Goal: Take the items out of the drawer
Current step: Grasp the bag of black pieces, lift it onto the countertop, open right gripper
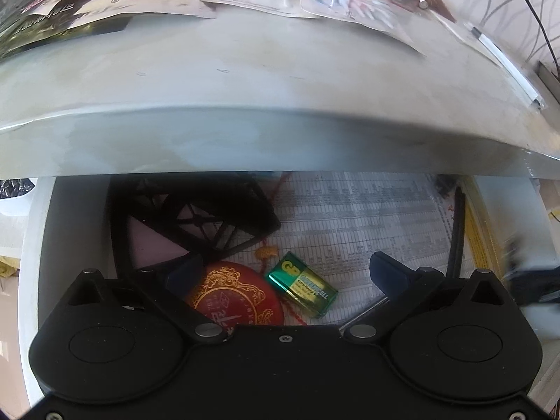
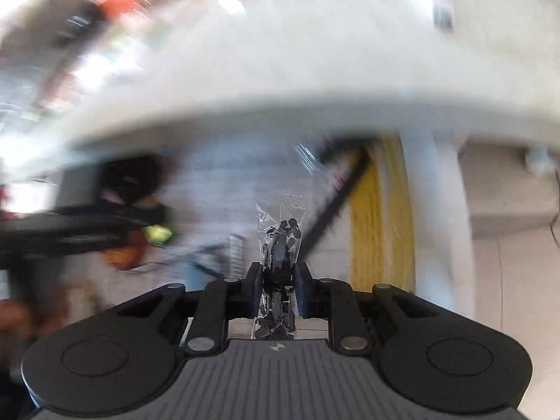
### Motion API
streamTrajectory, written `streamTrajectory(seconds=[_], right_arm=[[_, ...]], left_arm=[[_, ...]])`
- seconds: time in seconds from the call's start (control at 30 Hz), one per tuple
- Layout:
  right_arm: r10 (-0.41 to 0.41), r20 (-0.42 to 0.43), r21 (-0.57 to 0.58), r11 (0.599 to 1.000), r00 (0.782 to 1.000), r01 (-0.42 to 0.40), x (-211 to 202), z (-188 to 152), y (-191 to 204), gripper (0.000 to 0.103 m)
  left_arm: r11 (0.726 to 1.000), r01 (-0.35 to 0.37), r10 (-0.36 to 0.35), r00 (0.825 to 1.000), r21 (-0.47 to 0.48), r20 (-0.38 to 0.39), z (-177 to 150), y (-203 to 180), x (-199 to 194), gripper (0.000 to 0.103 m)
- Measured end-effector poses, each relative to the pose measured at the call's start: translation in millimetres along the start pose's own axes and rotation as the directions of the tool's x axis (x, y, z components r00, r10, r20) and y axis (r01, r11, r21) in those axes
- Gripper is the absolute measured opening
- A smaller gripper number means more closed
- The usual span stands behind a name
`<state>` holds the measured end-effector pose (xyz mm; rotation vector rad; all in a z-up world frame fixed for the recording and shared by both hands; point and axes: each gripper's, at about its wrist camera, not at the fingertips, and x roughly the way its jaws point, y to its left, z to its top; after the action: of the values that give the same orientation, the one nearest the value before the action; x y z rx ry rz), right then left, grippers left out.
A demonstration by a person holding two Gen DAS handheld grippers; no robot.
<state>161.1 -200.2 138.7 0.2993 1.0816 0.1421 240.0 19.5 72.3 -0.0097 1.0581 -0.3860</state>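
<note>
Left wrist: one battery (image 1: 302, 288), one red disc (image 1: 236, 294).

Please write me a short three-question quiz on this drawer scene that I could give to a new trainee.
1. True or false: the right gripper is closed on a small clear bag of black bits.
2. Which item lies between the left gripper's wide-open jaws in the left wrist view? A) a yellow ruler B) a green battery C) a pen
3. Fill in: the round red item with gold patterning lies to the ____ of the green battery in that view.

Key: 1 true; 2 B; 3 left.
</note>
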Motion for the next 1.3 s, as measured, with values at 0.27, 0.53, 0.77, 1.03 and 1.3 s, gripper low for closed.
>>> streamTrajectory(seconds=[0.27,0.53,0.77,1.03,1.3], right_arm=[[-0.233,0.376,-0.069,0.958,0.897,0.278,-90,103,-25,0.019],[-0.340,0.314,-0.025,0.930,0.887,0.365,-10,214,-88,0.019],[-0.334,0.365,0.022,0.936,0.869,0.351,-23,206,-104,0.032],[0.055,0.396,-0.104,0.994,0.916,-0.014,-53,80,-38,0.042],[-0.025,0.249,0.183,0.983,0.968,-0.022,9,-23,-13,0.042]], left_arm=[[1.000,-0.003,0.003,1.000,0.028,0.008,1,-2,-2,0.103],[0.998,-0.027,0.027,1.000,-0.053,-0.009,1,16,-1,0.103],[0.998,-0.033,0.033,0.999,-0.061,-0.007,2,21,-2,0.103],[0.999,-0.023,0.023,1.000,-0.024,0.003,0,12,-7,0.103],[0.999,-0.023,0.023,1.000,-0.031,0.019,1,9,-8,0.103]])
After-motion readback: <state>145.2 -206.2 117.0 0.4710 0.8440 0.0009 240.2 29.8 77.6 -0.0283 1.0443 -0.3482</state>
